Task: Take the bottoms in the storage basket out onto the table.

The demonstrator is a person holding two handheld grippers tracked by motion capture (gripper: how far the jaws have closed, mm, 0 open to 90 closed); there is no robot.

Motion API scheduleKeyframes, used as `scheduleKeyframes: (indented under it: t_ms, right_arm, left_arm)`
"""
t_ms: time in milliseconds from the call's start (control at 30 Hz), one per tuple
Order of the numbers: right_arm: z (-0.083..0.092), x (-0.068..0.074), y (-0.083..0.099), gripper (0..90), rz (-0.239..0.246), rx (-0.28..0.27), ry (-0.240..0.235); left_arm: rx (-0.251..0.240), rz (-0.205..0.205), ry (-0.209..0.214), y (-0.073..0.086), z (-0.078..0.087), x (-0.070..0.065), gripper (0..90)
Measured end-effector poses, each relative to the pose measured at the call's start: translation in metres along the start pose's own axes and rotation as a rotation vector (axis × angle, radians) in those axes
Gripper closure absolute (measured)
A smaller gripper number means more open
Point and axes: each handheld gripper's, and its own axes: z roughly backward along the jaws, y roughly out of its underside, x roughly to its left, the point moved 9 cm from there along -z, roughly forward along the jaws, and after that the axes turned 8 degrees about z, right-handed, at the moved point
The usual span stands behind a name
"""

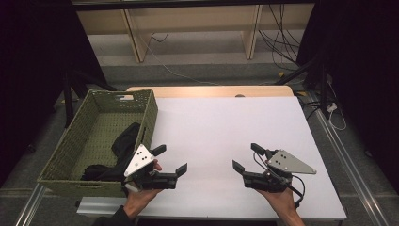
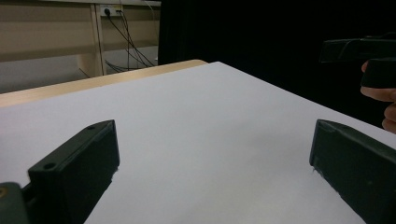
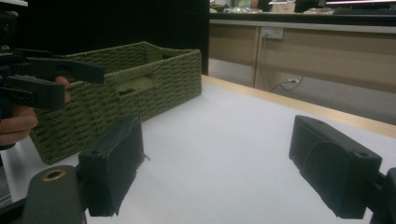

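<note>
Green woven basket (image 1: 70, 141) at table's left, dark cloth (image 1: 123, 143) inside

Pale wooden shelving (image 1: 193, 28), dark curtains (image 1: 33, 56)

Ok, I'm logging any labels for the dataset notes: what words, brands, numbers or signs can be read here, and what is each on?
None can be read.
The green woven basket, the dark cloth item in it and the white tabletop carry no visible print.
The grey plates on the left gripper and right gripper show only small holes.
Items on the far counter are too blurred.
</note>
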Motion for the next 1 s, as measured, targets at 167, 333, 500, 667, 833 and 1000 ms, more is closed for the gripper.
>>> scheduleKeyframes:
  t_ms: [167, 333, 500, 667, 833, 1000]
  right_arm:
    - [-0.0004, -0.0007, 0.0005, 18.7, -0.003, -0.002, -0.002]
    - [-0.0004, -0.0006, 0.0004, 18.7, -0.002, -0.004, -0.002]
    - [-0.0005, -0.0007, 0.0003, 18.7, 0.001, -0.004, 0.002]
    - [-0.0007, -0.0004, 0.0004, 18.8, 0.007, -0.002, 0.003]
    - [-0.0007, -0.0001, -0.0005, 18.9, 0.008, -0.01, 0.001]
    - [-0.0005, -0.0001, -0.0006, 19.0, 0.01, -0.01, 0.002]
  left_arm:
    - [0.002, 0.0, -0.003, 0.0003, -0.0005, 0.0005, 1.2]
    - [0.003, 0.002, -0.003, 0.0003, -0.0006, 0.0003, 1.2]
    - [0.006, 0.002, -0.003, 0.0005, -0.0009, 0.0002, 1.2]
    - [0.008, 0.014, -0.002, 0.0001, -0.0017, 0.0005, 1.2]
    - [0.013, 0.012, 0.001, 0.0002, -0.0045, -0.0019, 1.2]
    - [0.017, 0.008, -0.007, -0.0013, -0.0048, -0.0005, 1.2]
